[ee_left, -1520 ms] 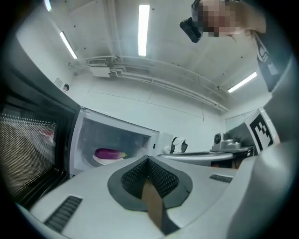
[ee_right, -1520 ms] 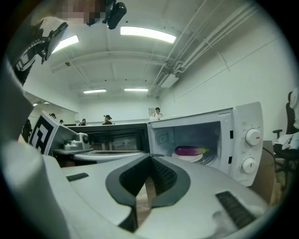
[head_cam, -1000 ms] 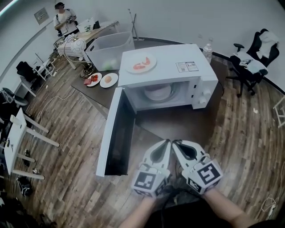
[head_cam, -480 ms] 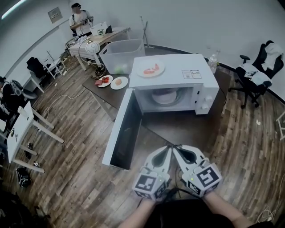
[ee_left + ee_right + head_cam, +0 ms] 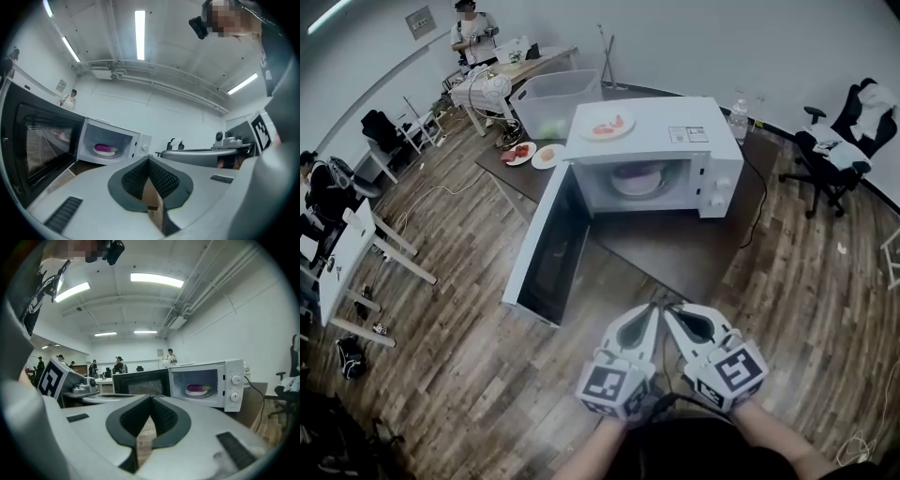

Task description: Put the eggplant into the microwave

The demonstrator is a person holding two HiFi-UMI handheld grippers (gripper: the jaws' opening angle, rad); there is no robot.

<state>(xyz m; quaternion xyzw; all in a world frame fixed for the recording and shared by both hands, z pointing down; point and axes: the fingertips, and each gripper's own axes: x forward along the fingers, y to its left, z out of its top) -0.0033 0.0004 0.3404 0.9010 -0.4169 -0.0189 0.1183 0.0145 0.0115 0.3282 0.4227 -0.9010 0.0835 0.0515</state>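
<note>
Wood-plank flooring surrounds a low dark table (image 5: 675, 253), which carries the white microwave (image 5: 656, 155). The microwave door (image 5: 546, 248) is swung fully open toward the left of the head view.

1. Task item: the eggplant (image 5: 199, 388) lies inside the microwave cavity on a pale plate (image 5: 197, 393). Its long axis runs side to side, parallel with the cavity opening, and its green stem end points toward the control knobs.
2. Gripper state: my left gripper (image 5: 652, 307) has its jaws together with nothing between them. My right gripper (image 5: 668, 309) is likewise closed and empty. The two tips sit just beside each other.
3. Key relation: the eggplant lies straight ahead of both grippers and well apart from them. Neither gripper is clearly nearer. The open door is on the left gripper's side.
4. Judgement: placement looks complete; closing the door would suit the left gripper.
5. Surroundings: a plate of reddish food (image 5: 607, 126) rests on the microwave top. A clear bin (image 5: 553, 94) and two small plates (image 5: 534, 155) stand behind. A bottle (image 5: 738, 119) stands at the right rear. A power cable (image 5: 757, 211) trails off the right side.
6. Obstructions: nothing stands between the grippers and the door edge.
</note>
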